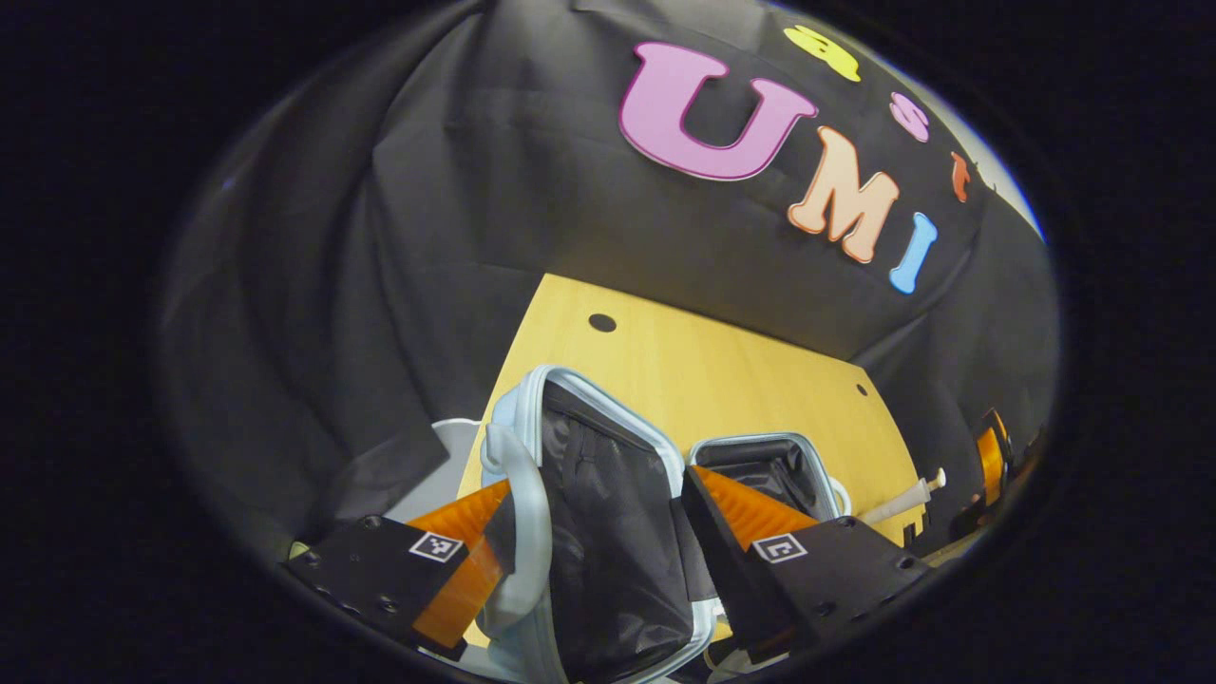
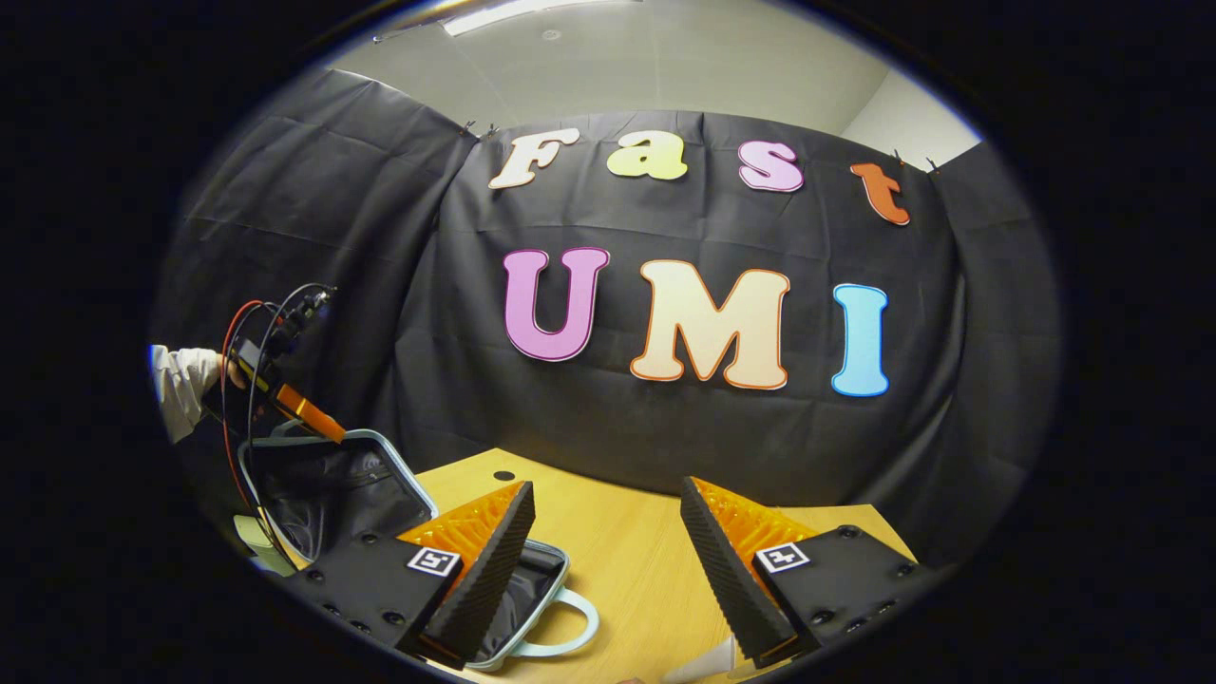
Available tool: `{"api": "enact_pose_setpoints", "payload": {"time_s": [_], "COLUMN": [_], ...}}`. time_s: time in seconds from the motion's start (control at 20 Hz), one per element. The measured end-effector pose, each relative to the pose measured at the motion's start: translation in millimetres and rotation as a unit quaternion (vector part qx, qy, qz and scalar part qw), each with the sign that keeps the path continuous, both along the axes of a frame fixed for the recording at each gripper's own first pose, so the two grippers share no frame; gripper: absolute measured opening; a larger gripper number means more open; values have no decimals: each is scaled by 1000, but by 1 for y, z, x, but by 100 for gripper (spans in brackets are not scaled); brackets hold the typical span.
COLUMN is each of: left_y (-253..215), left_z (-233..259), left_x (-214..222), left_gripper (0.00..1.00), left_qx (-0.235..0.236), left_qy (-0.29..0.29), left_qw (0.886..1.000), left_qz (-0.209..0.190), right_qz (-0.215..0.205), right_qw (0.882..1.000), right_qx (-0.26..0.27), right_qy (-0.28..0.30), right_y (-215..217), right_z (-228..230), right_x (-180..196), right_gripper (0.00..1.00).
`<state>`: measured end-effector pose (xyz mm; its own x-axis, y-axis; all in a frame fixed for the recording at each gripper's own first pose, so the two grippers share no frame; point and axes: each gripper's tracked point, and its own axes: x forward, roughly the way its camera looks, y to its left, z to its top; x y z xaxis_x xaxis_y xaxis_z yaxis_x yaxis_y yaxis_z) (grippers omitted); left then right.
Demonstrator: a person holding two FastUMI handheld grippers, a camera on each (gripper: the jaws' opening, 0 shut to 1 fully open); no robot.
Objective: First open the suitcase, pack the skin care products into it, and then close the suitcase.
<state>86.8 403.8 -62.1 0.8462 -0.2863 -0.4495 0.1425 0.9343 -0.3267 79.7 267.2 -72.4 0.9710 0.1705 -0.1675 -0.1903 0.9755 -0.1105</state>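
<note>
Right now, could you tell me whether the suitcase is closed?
No, the suitcase stands open, its lid raised and the dark lining showing.

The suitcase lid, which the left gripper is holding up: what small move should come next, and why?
Probably the left gripper should swing the lid a little further back and let it rest. The suitcase already lies open on the table, with the lid's rim between the spread fingers, and the right gripper hovers open with nothing in it, free to fetch the white tube.
</note>
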Motion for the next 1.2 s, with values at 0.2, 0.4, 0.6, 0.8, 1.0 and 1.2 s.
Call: {"api": "enact_pose_setpoints", "payload": {"time_s": [0.2,0.4,0.6,0.8,1.0,1.2], "left_y": [3,2,2,11,79,48], "left_z": [7,0,9,5,-50,-45], "left_x": [-14,-18,-13,-24,-58,-41], "left_gripper": [94,94,93,94,96,95], "left_qx": [-18,-1,-46,-83,83,79], "left_qy": [21,50,102,148,278,245], "left_qw": [999,999,994,985,954,964], "left_qz": [-19,-22,6,15,79,63], "right_qz": [-2,6,5,5,12,11], "right_qw": [1000,1000,1000,1000,1000,1000], "right_qx": [7,5,0,5,13,14], "right_qy": [2,3,6,6,5,7], "right_y": [-1,3,0,0,5,3], "right_z": [-3,-3,-4,-6,-6,-8], "right_x": [0,-2,-3,-2,-2,0], "right_gripper": [96,96,97,96,96,96]}}
